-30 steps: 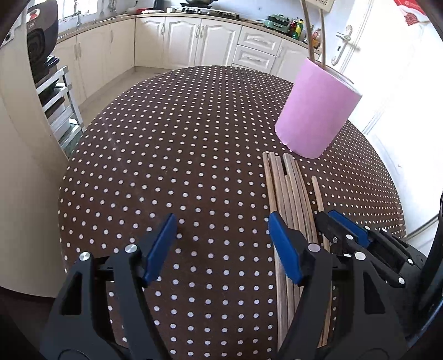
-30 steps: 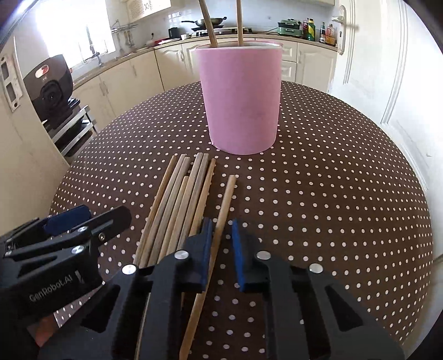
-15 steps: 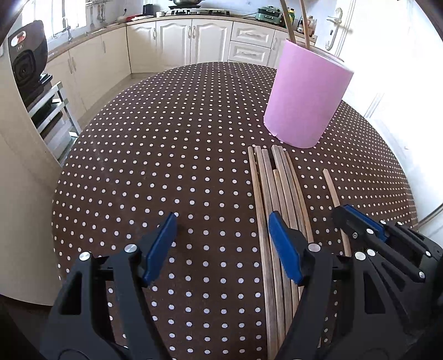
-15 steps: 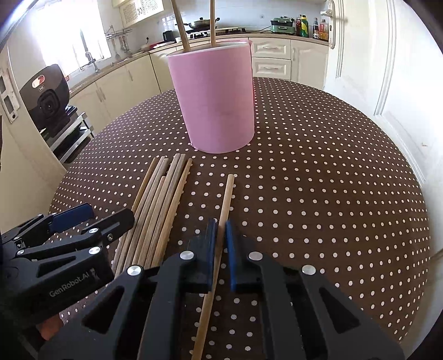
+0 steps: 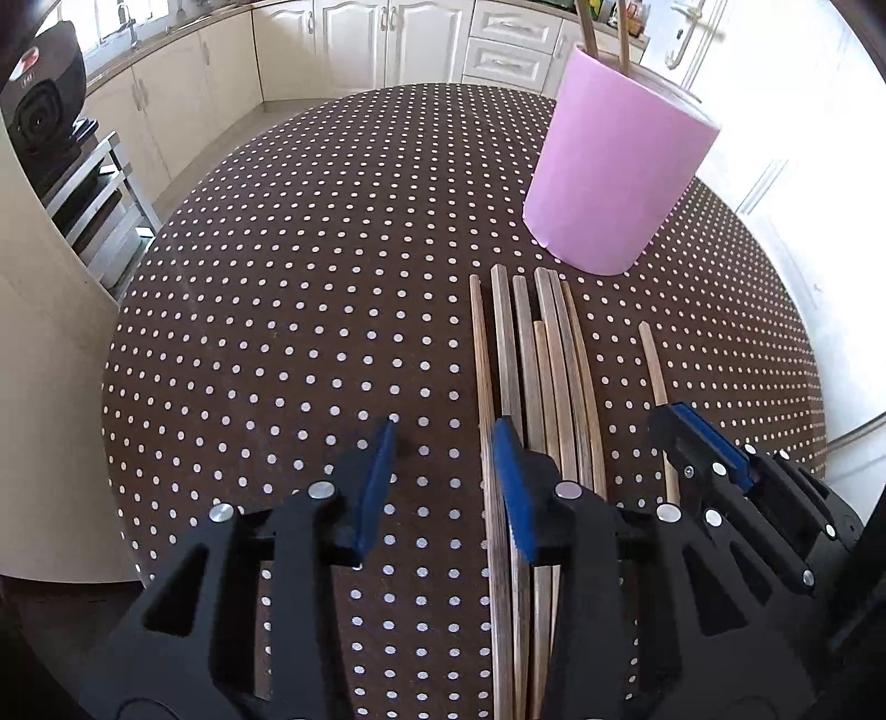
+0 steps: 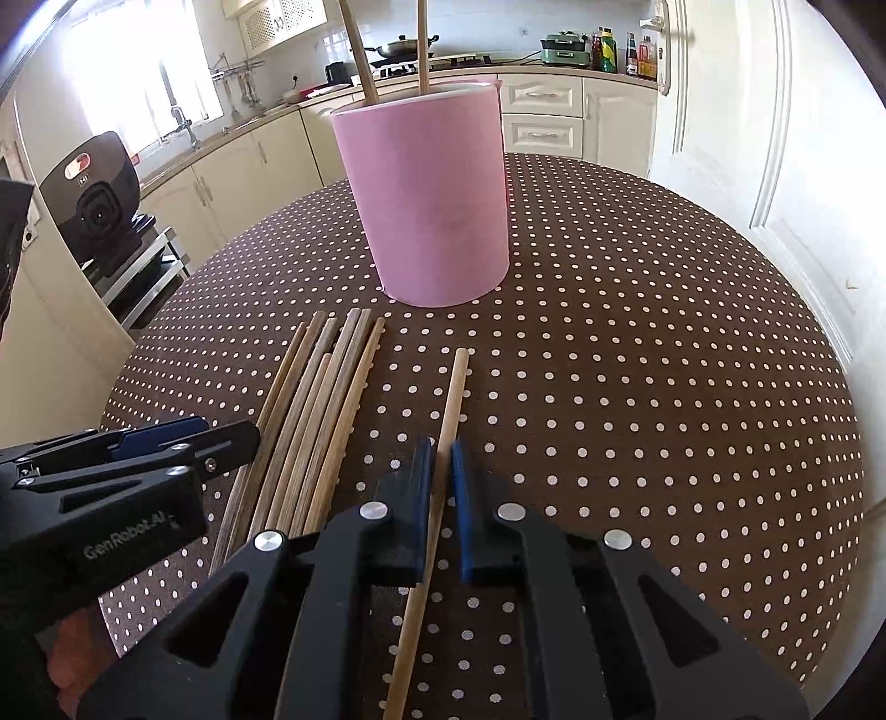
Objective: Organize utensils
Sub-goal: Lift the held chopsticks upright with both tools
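A tall pink cup stands on the table with two chopsticks upright in it. In front of it lies a bundle of several wooden chopsticks. My left gripper hovers at the bundle's near left edge, its jaws closing. The leftmost stick lies just inside the right pad, and the pads do not press on it. A single chopstick lies apart to the right. My right gripper is shut on that one, low over the cloth.
The round table has a brown cloth with white dots. A black appliance on a metal rack stands beyond the left edge. Cream cabinets run along the back, and a white door is at the right.
My left gripper's jaws have narrowed, and it has shifted right until the bundle's leftmost stick lies between them. My right gripper's pads have drawn in on the single chopstick.
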A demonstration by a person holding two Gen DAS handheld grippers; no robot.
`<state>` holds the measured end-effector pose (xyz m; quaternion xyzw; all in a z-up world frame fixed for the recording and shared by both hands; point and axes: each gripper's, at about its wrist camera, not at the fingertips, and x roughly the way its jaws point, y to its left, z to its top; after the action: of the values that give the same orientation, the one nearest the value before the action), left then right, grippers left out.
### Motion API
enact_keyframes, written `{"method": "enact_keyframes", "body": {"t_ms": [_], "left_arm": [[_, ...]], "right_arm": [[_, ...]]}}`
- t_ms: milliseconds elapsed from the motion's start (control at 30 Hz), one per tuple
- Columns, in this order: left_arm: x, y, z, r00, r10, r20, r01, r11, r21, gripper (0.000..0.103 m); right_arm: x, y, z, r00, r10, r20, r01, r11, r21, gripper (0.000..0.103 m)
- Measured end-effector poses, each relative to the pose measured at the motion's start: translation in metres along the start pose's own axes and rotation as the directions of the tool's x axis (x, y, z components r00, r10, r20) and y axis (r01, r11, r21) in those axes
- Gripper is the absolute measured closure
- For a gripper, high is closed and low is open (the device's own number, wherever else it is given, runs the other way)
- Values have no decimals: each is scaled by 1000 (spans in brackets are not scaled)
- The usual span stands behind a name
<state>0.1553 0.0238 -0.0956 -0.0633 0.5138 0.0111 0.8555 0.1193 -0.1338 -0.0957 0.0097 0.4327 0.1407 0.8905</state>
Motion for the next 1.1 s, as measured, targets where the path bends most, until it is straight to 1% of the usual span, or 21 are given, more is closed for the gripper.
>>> {"method": "enact_keyframes", "body": {"t_ms": [33, 67, 100, 167, 233, 267, 367, 467, 600, 667, 700, 733, 800, 833, 967, 1100], "left_arm": [[1, -5, 0, 1000, 3, -10, -3, 1000, 11, 70], [3, -10, 0, 999, 29, -15, -29, 999, 30, 72], [3, -15, -2, 998, 55, 1, -55, 997, 49, 74], [2, -18, -3, 998, 63, 18, -64, 996, 56, 75], [0, -17, -6, 999, 33, 22, -35, 997, 63, 79], [-2, -20, -10, 999, 23, 22, -25, 998, 62, 84], [-6, -9, -14, 1000, -19, 19, 18, 999, 49, 94], [-8, -3, -14, 998, -61, 14, 60, 997, 54, 96], [-12, -1, -19, 995, -97, -2, 96, 986, 140, 97], [-13, 6, -19, 993, -118, -18, 119, 983, 143, 97], [-14, 7, -19, 993, -114, -18, 115, 983, 146, 96], [-14, 15, -17, 997, -83, -1, 82, 984, 158, 96], [-13, 12, -18, 999, -20, 25, 15, 981, 191, 95], [-13, 10, -17, 999, -8, 37, 0, 979, 206, 95], [-10, 12, -13, 999, -13, 39, 6, 985, 174, 94], [-4, 14, -3, 999, -10, 44, 4, 989, 147, 92]], "right_arm": [[0, -1, 0, 1000, 2, 0, -2, 1000, 3, 97], [-1, -2, 0, 1000, 6, 1, -6, 1000, 6, 97], [-1, -3, 0, 1000, 11, 1, -11, 1000, 11, 97], [-1, -4, 0, 1000, 18, 1, -18, 1000, 17, 97], [-2, -4, 0, 1000, 18, 1, -18, 1000, 17, 97], [-2, -4, 0, 1000, 17, 1, -17, 1000, 15, 97], [-3, -3, 0, 1000, 14, 2, -14, 1000, 13, 97], [-4, -2, -1, 1000, 15, 4, -15, 1000, 9, 97], [-6, 0, -5, 1000, 6, 13, -6, 1000, -19, 97], [-6, -1, -6, 1000, 15, 14, -15, 1000, -16, 98], [-6, -2, -6, 1000, 21, 13, -21, 1000, -12, 97], [-6, -2, -6, 1000, 22, 12, -22, 1000, -13, 97], [-6, 1, -6, 1000, 12, 10, -11, 999, -30, 96], [-7, 2, -6, 1000, 9, 9, -8, 999, -37, 95], [-8, 6, -8, 1000, -8, 6, 8, 999, -50, 94], [-6, 5, -7, 1000, -8, 8, 8, 999, -44, 94]]}}
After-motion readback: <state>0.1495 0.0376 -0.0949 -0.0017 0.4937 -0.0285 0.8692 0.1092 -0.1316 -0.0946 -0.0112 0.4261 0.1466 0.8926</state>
